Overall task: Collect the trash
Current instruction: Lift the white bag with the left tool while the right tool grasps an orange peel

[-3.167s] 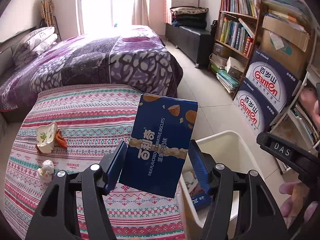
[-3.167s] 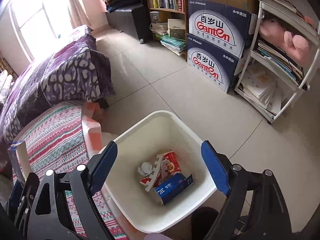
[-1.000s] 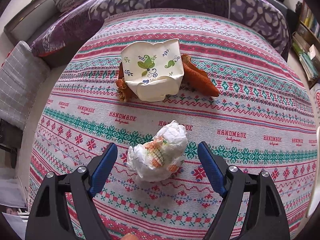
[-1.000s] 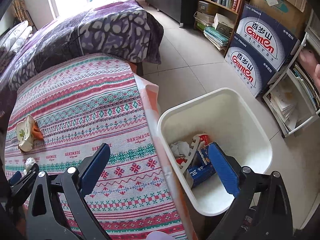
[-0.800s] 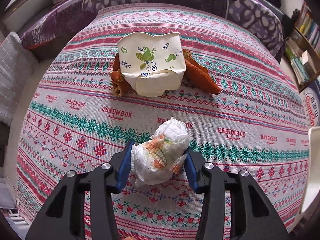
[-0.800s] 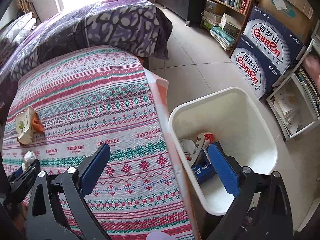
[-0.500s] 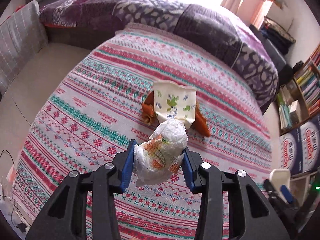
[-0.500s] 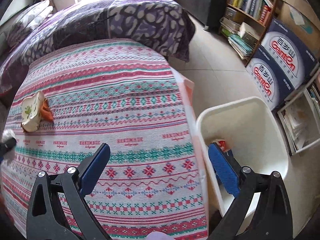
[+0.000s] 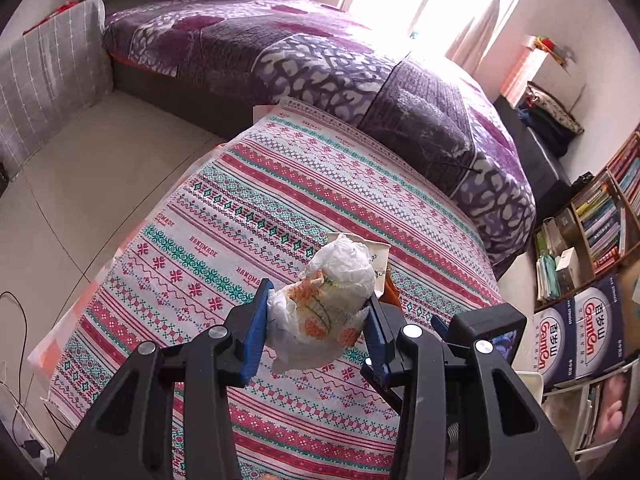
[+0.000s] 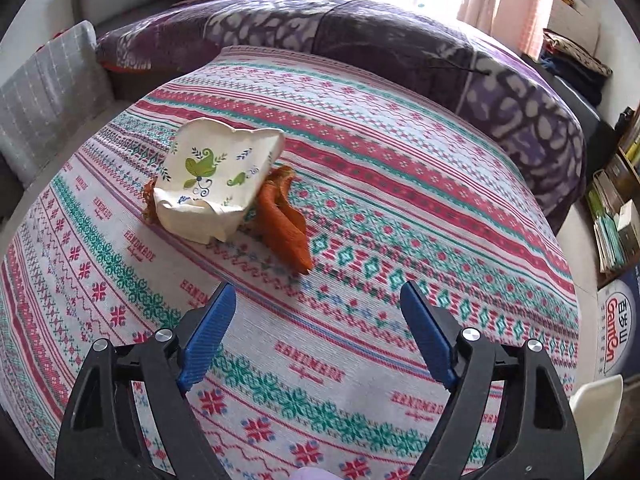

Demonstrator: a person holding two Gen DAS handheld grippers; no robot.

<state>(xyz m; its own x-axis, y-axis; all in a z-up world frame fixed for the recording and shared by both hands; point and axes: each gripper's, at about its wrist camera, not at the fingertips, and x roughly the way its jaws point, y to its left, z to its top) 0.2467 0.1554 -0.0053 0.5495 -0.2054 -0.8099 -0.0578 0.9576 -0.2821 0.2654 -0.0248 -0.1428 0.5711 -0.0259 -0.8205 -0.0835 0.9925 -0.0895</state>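
My left gripper is shut on a crumpled white paper ball with orange print and holds it above the patterned tablecloth. My right gripper is open and empty, low over the cloth. Ahead of it lie a crushed cream paper cup with green leaf print and an orange wrapper beside and partly under it. In the left wrist view the cup's rim shows just behind the ball. The white trash bin's corner shows at the lower right.
A bed with a purple blanket lies beyond the table. Bookshelves and blue Ganten boxes stand at the right. A grey cushion is at the left. The right gripper's body sits close beside my left one.
My left gripper closed on the paper ball and lifted it off the cloth. My right gripper swung from over the bin to over the table, toward the cup and orange wrapper.
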